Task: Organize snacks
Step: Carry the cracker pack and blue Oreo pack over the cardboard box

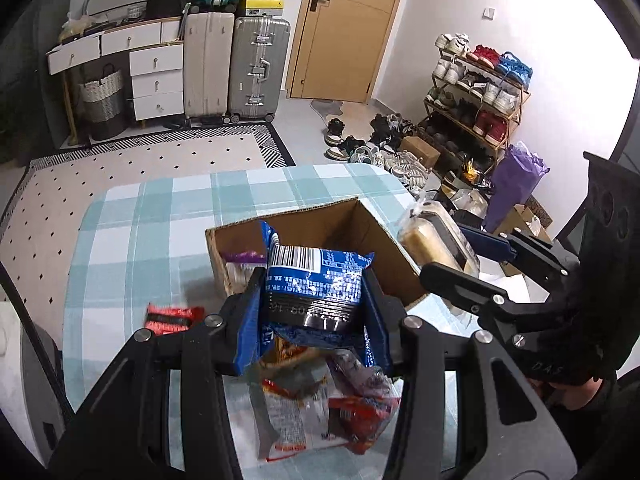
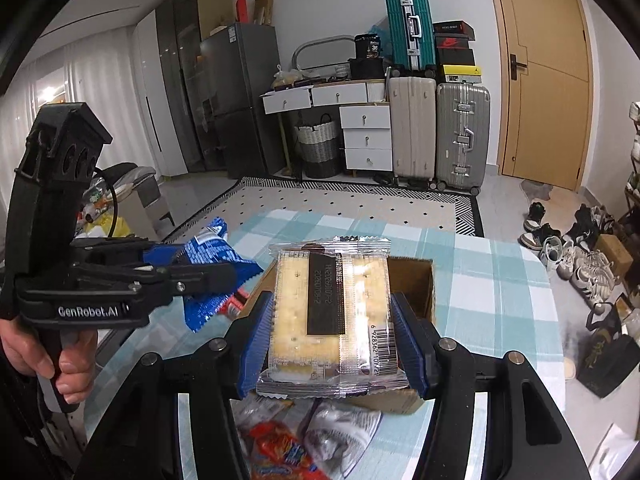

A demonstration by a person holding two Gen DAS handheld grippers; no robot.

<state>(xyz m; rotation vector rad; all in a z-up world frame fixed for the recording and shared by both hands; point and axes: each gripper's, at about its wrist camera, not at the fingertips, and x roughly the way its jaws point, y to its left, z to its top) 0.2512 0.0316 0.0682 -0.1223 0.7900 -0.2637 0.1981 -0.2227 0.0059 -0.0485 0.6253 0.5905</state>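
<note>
My left gripper is shut on a blue snack packet and holds it above the near edge of an open cardboard box. My right gripper is shut on a clear packet of yellow crackers and holds it above the same box. The box stands on a checked tablecloth. In the left wrist view the right gripper with the cracker packet is at the box's right side. In the right wrist view the left gripper with the blue packet is at the left. A purple-topped packet lies inside the box.
Loose snack packets lie on the cloth below the grippers. A red packet lies left of the box. The table edge is rounded at the far side. Suitcases, drawers, a shoe rack and a door stand beyond.
</note>
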